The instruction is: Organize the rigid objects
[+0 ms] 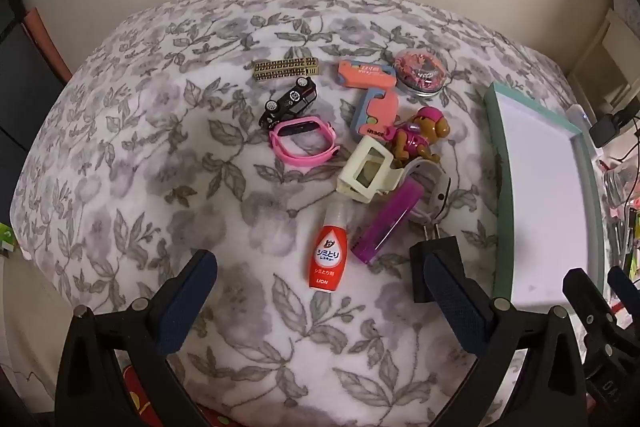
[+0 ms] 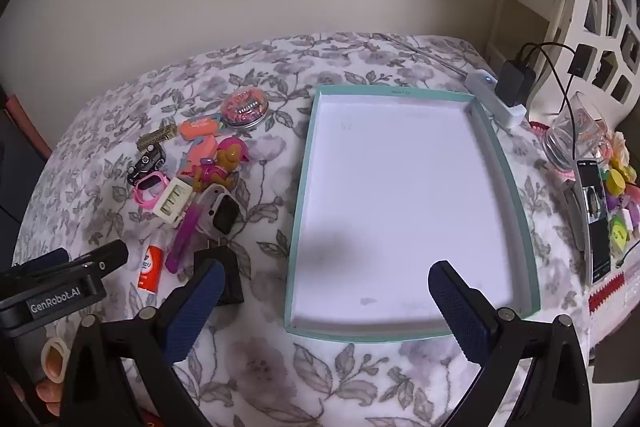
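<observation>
A pile of small objects lies on the floral cloth: a red stain-remover bottle (image 1: 327, 251), a purple lighter (image 1: 387, 225), a cream clip-like case (image 1: 366, 171), a pink watch band (image 1: 306, 142), a black toy car (image 1: 289, 101), a dog figure (image 1: 418, 138), orange cards (image 1: 366, 74) and a round tin (image 1: 421, 71). My left gripper (image 1: 320, 277) is open and empty, just short of the bottle. A teal-rimmed white tray (image 2: 505, 163) stands empty on the right. My right gripper (image 2: 326, 287) is open and empty over the tray's near edge.
A black block (image 1: 436, 267) lies by my left gripper's right finger. A brass comb-like piece (image 1: 286, 69) lies at the far side. Right of the tray are a glass (image 2: 576, 131), a phone (image 2: 596, 219), a charger with cables (image 2: 516, 81) and coloured clutter.
</observation>
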`<state>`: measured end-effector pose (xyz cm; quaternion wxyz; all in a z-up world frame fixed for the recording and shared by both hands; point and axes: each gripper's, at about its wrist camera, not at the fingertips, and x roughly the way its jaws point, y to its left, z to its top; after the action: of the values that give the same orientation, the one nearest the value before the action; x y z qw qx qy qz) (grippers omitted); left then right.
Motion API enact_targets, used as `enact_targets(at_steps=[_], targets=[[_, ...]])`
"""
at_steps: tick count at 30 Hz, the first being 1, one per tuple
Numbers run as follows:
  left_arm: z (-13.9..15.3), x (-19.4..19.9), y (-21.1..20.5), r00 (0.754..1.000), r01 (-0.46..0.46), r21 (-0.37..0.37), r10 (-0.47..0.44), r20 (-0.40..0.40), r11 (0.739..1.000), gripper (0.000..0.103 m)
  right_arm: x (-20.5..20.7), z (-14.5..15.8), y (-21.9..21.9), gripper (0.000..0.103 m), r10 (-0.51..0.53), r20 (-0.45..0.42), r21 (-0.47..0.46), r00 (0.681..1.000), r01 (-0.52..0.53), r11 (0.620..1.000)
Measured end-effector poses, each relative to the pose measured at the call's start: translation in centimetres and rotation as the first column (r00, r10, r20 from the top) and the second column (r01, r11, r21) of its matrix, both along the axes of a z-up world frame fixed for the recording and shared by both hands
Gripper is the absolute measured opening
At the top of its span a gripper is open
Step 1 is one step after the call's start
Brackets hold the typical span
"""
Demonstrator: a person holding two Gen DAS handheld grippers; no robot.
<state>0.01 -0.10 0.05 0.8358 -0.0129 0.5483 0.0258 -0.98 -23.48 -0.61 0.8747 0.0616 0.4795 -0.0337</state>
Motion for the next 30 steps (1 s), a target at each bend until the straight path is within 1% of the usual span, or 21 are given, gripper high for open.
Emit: enact_targets(at_steps=[1,2,4,5,9,16,30], targets=[[0.1,0.0,0.0,1.0,0.007,0.013,-0.007,0.003,1.0,0.103,-0.2,0.0,0.0,0.103,-0.001,-0.001,0.002,1.0,0.001,1.0],[-0.2,-0.2,-0.4,1.0,0.01,0.035,-0.01,0.001,0.999,0.103,0.2,-0.1,0.0,0.103,0.004,-0.034,0.001,0.999,-0.004,1.0],[-0.3,-0.1,-0.8,1.0,-0.001,0.048,0.001,0.001,0.999,0.103,0.2,0.0,0.0,0.103,0.005,-0.031,0.001,0.999,-0.005,1.0],[-0.3,0.0,-0.4,1.0,-0.005,0.032,0.005,-0.001,0.999,0.103,0.3,0.0,0.0,0.103,0.006,-0.031,0.0,1.0,-0.006,1.0],[-0.4,0.2,0.1,1.0,-0.012,0.028,0.012,-0.013,1.0,0.103,0.3,-0.3,0.3,0.103,0.004,-0.025,0.006,1.0,-0.004,1.0],[-0.6,0.2,0.1,1.0,-0.012,0.042,0.013,-0.018,0.999,0.103,0.9,-0.2,0.5,0.103,0.0,-0.023,0.008,1.0,0.0,1.0],[-0.8,0.3,0.2,0.999,-0.02,0.05,0.022,-0.034,0.999,0.103,0.6,-0.2,0.2,0.103,-0.009,-0.031,0.02,0.999,0.01,1.0]])
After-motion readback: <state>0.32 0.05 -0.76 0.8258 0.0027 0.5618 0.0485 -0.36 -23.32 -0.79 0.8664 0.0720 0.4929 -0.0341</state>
